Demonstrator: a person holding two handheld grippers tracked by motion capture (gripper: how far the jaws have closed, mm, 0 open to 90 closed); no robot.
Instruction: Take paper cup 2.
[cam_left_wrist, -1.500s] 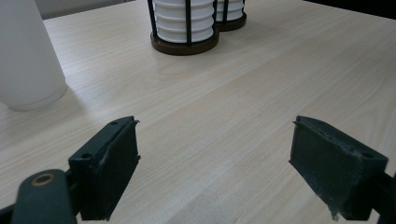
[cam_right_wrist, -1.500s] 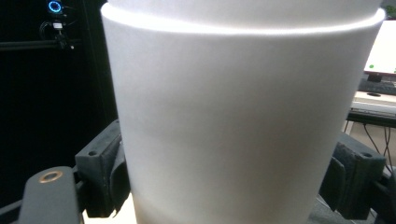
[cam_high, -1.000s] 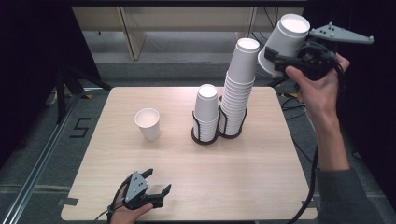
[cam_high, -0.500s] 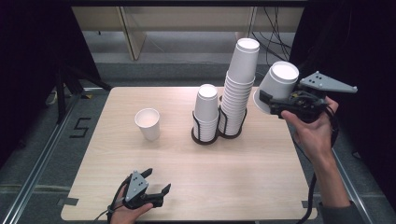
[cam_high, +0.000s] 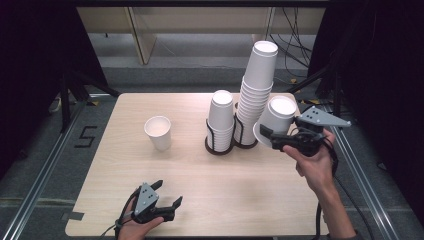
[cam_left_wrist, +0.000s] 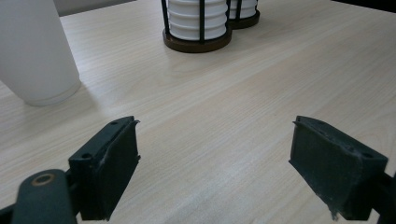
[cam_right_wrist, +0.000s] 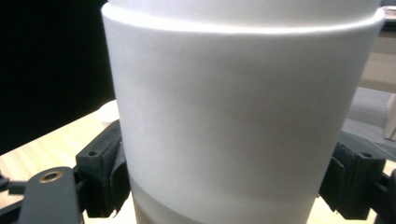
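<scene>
High view puts my left claw (cam_high: 165, 200) nearest, resting spread and empty at the bench's (cam_high: 150, 160) near edge. Farther in, by the right edge, my right claw (cam_high: 267, 136) pinches a white cup (cam_high: 276, 120) across its wall, above the bench, long axis tipped up and away. Beyond lies the tall stack (cam_high: 256, 95), touching or just beside the cup, on its left.

White paper cup (cam_high: 278, 120), inverted and tilted, closed base up, rim facing down-left. Clamped on both sides by right gripper (cam_high: 270, 136), held above the table at about three o'clock, just beside tall cup stack (cam_high: 256, 95).
</scene>
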